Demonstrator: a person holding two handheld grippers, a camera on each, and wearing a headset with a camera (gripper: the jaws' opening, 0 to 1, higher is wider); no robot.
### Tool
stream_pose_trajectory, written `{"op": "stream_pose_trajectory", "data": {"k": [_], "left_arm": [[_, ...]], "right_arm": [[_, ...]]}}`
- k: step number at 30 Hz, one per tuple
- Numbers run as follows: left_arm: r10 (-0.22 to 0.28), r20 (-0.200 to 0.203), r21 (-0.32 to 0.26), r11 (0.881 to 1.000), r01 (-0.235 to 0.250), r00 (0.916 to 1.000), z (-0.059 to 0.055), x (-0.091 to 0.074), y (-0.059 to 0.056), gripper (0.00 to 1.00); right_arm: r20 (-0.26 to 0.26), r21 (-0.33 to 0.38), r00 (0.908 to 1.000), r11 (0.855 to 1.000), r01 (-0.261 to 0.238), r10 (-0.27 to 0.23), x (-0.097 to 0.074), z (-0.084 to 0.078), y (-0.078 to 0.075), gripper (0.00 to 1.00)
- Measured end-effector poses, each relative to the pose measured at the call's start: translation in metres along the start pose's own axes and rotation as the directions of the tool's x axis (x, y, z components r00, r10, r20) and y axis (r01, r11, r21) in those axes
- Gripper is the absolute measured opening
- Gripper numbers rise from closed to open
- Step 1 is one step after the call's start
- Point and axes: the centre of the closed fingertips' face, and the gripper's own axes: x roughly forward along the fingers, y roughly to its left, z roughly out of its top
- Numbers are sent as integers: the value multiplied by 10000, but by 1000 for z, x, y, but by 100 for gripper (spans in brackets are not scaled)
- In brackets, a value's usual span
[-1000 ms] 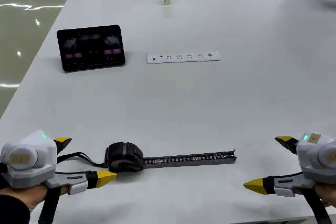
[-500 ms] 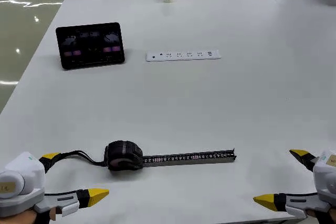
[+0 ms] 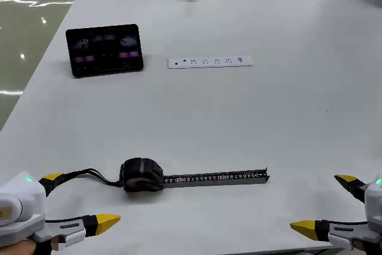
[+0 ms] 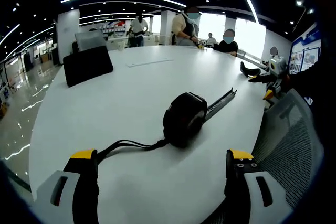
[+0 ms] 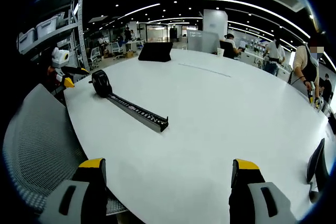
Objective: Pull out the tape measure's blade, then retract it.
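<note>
**A:** Where's the tape measure (image 3: 141,175)?

**B:** On the table (image 3: 250,111) between my left tongs (image 3: 82,199) and right tongs (image 3: 322,202), both spread wide, empty. Blade (image 3: 218,177) out (unpinned, the whole thing could skid when it snaps back).

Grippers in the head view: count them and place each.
2. The left gripper is at bottom left, beside the strap of the tape measure; the right gripper is at bottom right, apart from the blade.

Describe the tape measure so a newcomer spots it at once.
Find the big white table and its near edge. The tape measure is the round black case there, its marked blade pulled out, unlike the flat tablet farther back.
</note>
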Motion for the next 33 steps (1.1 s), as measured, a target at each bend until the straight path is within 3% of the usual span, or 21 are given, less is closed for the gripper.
{"op": "stream_pose_trajectory", "data": {"k": [1,3,7,10,16,22,28,33], "left_arm": [[7,6,-28,10000,-7,10000,1,0,0,99],[-43,16,4,10000,43,10000,4,0,-1,99],[-98,-31,172,9998,99,9999,11,3,-2,99],[-158,-56,286,9995,159,9999,16,7,-3,99],[-203,-23,398,9990,204,9998,19,10,-3,99],[-184,-36,356,9992,185,9998,19,11,-5,99],[-63,-324,504,9987,79,9995,9,13,-7,99],[-78,-302,374,9993,89,9995,6,15,-12,99]], "right_arm": [[274,-404,9996,9992,20,-9,0,4,-1,99],[-139,-168,9998,9997,-157,155,1,-2,3,99],[71,-161,9998,9997,-160,161,2,1,3,99],[-424,219,9989,9996,-174,184,4,-4,3,99],[-399,152,9989,9996,-228,234,4,0,2,99],[-404,85,9986,9994,-341,344,4,0,4,99],[-544,116,9974,9989,-458,463,6,-4,6,99],[-614,-49,9967,9986,-529,525,6,-2,4,99]]}}
